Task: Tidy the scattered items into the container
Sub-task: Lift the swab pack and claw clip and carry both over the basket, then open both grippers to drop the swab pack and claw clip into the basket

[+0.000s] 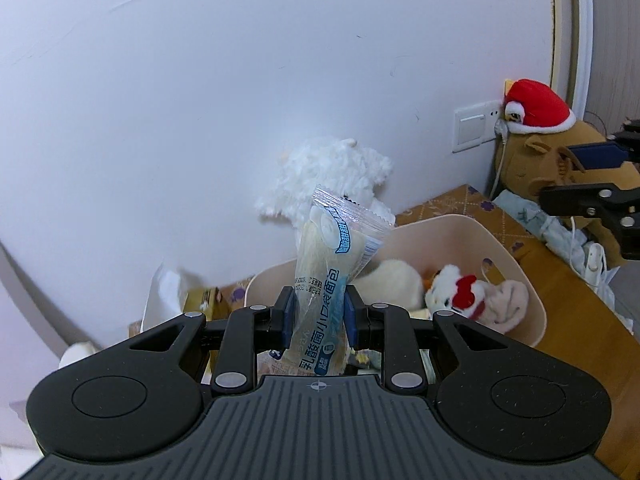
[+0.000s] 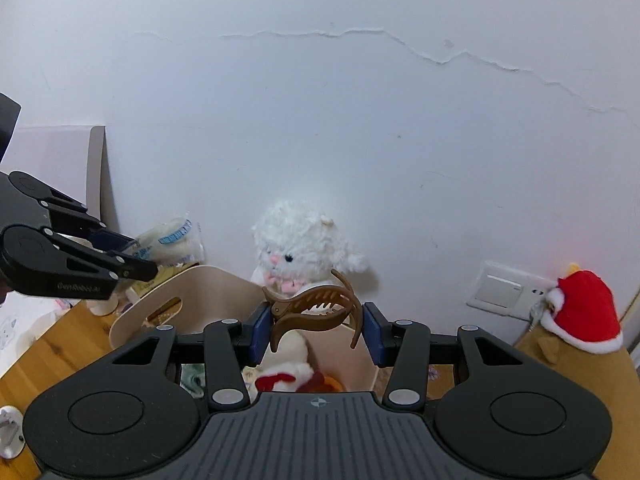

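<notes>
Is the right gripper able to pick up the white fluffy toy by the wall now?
Probably not: the right gripper is shut on a brown hair claw; the white fluffy toy sits behind the container.

The snack packet point(image 1: 326, 280) is clear with pale blue and white print; the hair clip point(image 2: 316, 308) is brown; the bin point(image 1: 496, 248) is cream; the plush lamb point(image 2: 300, 248) is white with pink; the hat point(image 1: 536, 108) is red, trimmed white; the table point(image 1: 568, 300) is orange-brown wood.

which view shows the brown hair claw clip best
The right wrist view: the brown hair claw clip sits dead centre, pinched between the right gripper pads, teeth and hinge clear. The left wrist view shows that gripper at its right edge, but not the clip.
</notes>
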Demonstrator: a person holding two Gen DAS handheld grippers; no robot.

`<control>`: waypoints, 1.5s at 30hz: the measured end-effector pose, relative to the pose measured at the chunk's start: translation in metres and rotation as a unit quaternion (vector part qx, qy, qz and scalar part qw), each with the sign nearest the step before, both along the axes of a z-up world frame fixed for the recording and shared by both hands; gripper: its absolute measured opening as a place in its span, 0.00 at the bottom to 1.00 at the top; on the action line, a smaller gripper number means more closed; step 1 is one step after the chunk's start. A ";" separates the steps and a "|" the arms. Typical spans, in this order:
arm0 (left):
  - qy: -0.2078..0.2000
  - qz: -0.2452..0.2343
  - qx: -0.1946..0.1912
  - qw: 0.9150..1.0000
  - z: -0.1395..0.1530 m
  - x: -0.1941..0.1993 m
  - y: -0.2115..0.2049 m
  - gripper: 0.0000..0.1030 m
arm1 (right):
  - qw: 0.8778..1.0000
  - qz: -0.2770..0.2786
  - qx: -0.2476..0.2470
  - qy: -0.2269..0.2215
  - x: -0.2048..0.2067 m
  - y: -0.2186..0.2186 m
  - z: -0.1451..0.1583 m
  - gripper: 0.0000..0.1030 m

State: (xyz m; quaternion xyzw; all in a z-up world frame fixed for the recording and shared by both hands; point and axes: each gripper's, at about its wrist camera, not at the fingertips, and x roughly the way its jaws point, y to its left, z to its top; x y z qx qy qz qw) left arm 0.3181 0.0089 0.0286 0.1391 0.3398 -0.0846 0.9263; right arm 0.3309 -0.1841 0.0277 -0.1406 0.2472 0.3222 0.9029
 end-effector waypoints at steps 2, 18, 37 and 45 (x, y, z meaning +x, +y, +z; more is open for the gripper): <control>0.004 -0.004 0.003 1.000 -0.003 0.008 -0.003 0.25 | 1.000 0.001 -0.002 0.006 0.009 0.008 -0.005 0.44; 0.074 0.015 0.043 0.996 -0.081 0.061 -0.021 0.25 | 0.995 -0.022 -0.037 0.094 0.063 0.045 -0.078 0.44; 0.156 0.044 0.022 0.987 -0.116 0.076 -0.013 0.39 | 0.984 -0.021 -0.113 0.137 0.071 0.072 -0.106 0.59; 0.126 0.055 0.038 0.990 -0.101 0.068 -0.014 0.66 | 0.987 -0.035 -0.088 0.126 0.061 0.064 -0.091 0.90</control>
